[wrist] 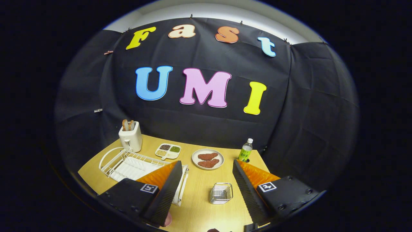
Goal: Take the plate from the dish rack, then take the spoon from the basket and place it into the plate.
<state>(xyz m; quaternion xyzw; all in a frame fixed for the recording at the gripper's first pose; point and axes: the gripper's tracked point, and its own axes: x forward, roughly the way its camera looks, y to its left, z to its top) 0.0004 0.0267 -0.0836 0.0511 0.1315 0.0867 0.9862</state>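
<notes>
My gripper [206, 161] is open and held above a wooden table [199, 206], with nothing gripped between its fingers. A small wire basket [221, 192] stands on the table between the fingers, closer to the right one; I cannot make out a spoon in it. A white wire dish rack [128, 164] sits beyond and beside the left finger, which partly covers it. No plate can be made out standing in the rack. A small pink rounded edge [167, 219] peeks out under the left finger; what it is I cannot tell.
A round plate with two brown meat pieces [208, 159] lies just beyond the fingertips. A white divided dish of grains [168, 150], a white toaster with toast [130, 137] and a green bottle [245, 150] stand near the table's far edge.
</notes>
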